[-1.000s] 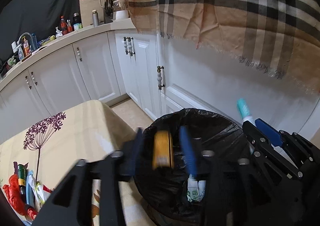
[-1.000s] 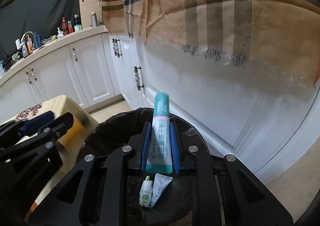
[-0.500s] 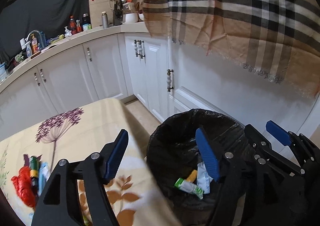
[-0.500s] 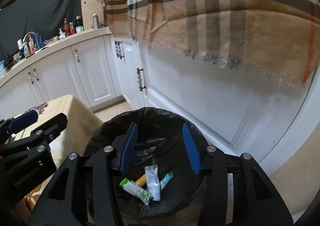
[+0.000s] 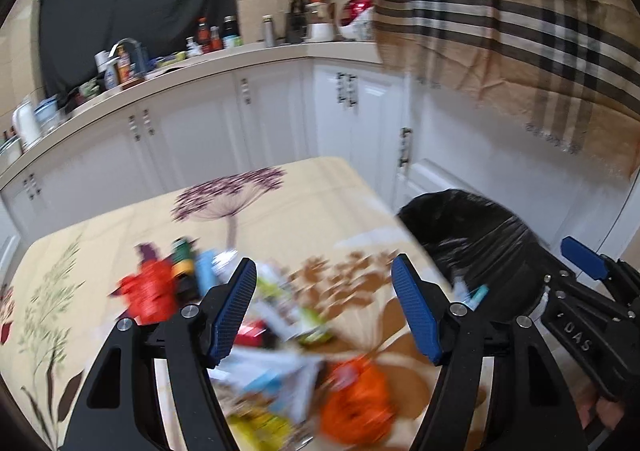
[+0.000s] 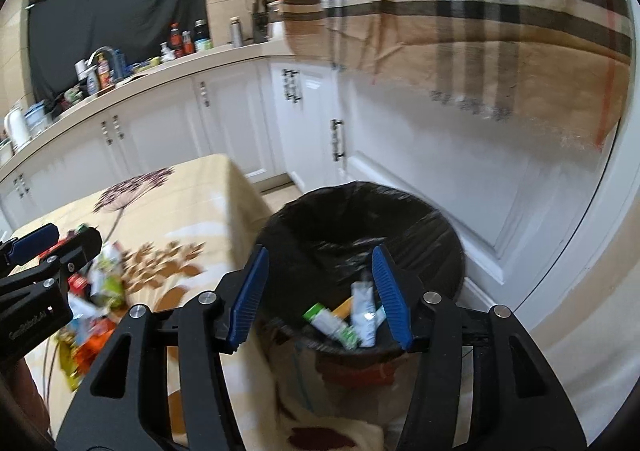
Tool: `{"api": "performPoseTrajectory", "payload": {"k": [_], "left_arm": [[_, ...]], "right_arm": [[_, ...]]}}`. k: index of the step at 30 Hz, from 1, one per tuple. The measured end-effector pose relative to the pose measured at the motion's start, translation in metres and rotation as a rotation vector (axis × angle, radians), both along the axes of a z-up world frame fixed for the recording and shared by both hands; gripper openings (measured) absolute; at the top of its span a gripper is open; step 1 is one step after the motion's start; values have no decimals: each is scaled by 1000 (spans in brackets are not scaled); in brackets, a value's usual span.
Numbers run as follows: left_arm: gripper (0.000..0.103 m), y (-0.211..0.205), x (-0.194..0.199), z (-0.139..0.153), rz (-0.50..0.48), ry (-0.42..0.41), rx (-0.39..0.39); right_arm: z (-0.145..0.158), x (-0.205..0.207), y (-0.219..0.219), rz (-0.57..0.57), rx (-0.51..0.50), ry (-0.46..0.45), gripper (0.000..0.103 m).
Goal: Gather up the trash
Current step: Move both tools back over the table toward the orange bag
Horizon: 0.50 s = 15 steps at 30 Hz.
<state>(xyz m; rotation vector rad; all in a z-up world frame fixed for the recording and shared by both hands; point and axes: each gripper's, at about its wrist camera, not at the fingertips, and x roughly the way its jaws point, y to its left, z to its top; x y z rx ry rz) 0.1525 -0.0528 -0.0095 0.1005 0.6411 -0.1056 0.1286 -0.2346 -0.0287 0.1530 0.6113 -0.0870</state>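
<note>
Empty R tongs (image 6: 318, 291) opening over bin (image 6: 448, 227)

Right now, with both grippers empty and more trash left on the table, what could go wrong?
The trash pile is dense and blurred, so the left gripper may snag several pieces. The bin sits below the table edge, so swept items could fall beside it. The right gripper, jaws opening, is close enough to collide.

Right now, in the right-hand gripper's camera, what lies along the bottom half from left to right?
Other black gripper with blue pad → colourful wrapper litter on the floral tablecloth → black-lined round trash bin → white cabinet door.
</note>
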Motion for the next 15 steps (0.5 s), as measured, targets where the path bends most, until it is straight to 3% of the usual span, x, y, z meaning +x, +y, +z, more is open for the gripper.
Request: {"api": "performPoseTrajectory", "payload": {"k": [3,15], "left_arm": [[68,24,-13,-1,43,0,1],[68,100,-49,-17,195,36,6]], "right_arm": [[1,-10,20,40,-4,5,58],[-3,-30,91,196,-21,33,59]]}}
